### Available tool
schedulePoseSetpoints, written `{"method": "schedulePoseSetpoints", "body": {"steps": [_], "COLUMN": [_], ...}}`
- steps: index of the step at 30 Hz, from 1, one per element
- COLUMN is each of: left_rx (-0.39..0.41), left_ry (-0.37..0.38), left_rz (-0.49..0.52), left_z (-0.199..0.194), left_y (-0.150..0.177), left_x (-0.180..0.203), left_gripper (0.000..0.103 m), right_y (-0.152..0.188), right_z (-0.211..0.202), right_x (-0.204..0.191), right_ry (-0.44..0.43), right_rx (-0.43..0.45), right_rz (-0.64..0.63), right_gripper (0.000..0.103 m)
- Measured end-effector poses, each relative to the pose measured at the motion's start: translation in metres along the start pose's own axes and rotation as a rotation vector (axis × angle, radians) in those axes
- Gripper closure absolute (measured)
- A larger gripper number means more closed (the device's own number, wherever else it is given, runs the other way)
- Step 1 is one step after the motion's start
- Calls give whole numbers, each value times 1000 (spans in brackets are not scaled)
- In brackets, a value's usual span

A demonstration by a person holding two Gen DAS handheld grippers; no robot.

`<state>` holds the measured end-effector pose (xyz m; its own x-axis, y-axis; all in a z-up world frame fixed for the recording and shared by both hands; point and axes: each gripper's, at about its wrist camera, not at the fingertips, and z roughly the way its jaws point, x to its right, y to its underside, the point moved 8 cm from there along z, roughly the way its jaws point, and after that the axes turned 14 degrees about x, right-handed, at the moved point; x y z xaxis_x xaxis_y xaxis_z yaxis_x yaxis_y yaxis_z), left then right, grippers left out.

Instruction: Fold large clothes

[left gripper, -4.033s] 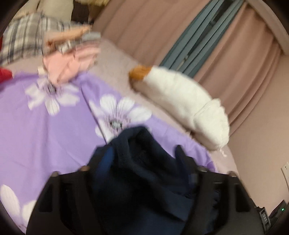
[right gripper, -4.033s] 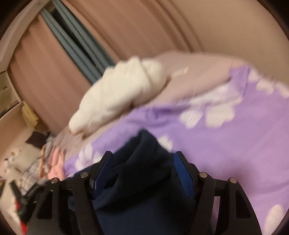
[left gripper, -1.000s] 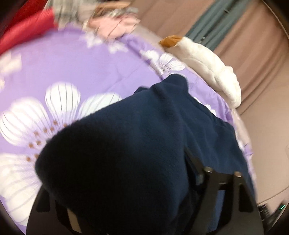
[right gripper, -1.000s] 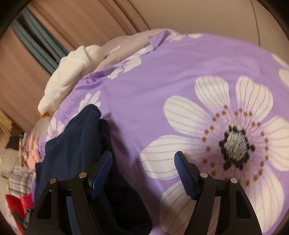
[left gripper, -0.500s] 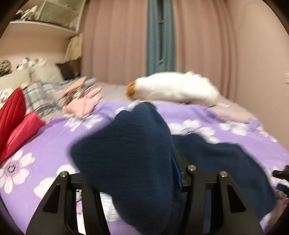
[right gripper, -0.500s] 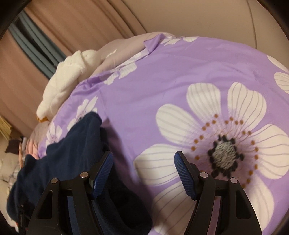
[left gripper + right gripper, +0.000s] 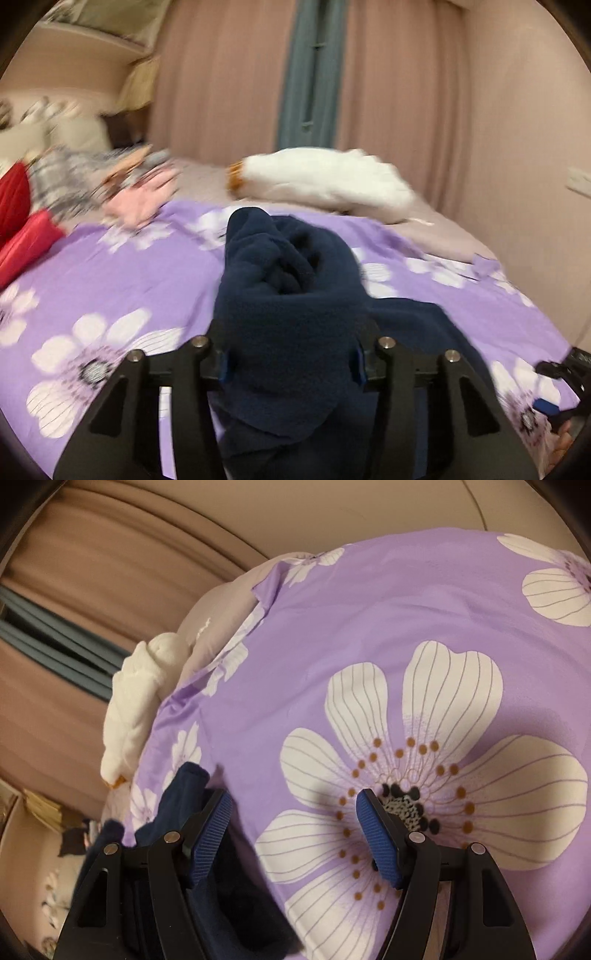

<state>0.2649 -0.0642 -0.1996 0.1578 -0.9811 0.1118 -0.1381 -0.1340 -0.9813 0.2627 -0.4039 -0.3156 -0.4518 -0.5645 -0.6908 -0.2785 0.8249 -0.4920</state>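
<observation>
1. Left gripper: fingers are clamping a thick bunch of the navy fleece garment, pads mostly buried in the cloth. The jaws have just been closing, with the fleece between them. The bunch is bulging up and forward over the fingers, probably so that one end of the garment can be carried over for a fold.

2. Right gripper: fingers are standing well apart with nothing between them but bedspread. The left pad is sitting just beside the navy fleece garment; whether it is touching the cloth cannot be told. Judged as waiting or moving in for a second hold.

3. Navy fleece garment: one part is being held raised in the left fingers, the rest is trailing down onto the bed toward the right of the left view and lying crumpled. No clean fold is showing yet; the task looks to be at an early stage.

4. Purple flowered bedspread: serving as the folding surface, lying mostly bare around the garment.

5. White plush toy: lying at the far side of the bed, apart from the garment.

6. Heap of pink and plaid clothes and red cushions: sitting at the far left, blurred, well apart from the work.

7. Pink curtains: hanging behind the bed.
</observation>
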Motion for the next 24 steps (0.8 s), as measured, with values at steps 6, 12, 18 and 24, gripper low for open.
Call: {"method": "schedulePoseSetpoints", "body": {"steps": [6,12,18,24], "left_rx": [-136,-420,-518,-552], "left_ry": [-81,-26,229,248], "left_rz": [-238,-609,-888,-771], "left_z": [4,22,44,77], "left_y": [15,89,94,92], "left_x": [-91,-164,-164,-132], "left_gripper": [32,24,25,41], "right_y": [14,34,43,45], "right_z": [11,18,28,32], "right_x": [-8,-18,-14,-22], "right_ry": [0,34,110,141], "right_rx": [-40,-68,-66,-53], "right_rz": [-30,-132,-211,-261], "right_gripper": [32,32,32,32]}}
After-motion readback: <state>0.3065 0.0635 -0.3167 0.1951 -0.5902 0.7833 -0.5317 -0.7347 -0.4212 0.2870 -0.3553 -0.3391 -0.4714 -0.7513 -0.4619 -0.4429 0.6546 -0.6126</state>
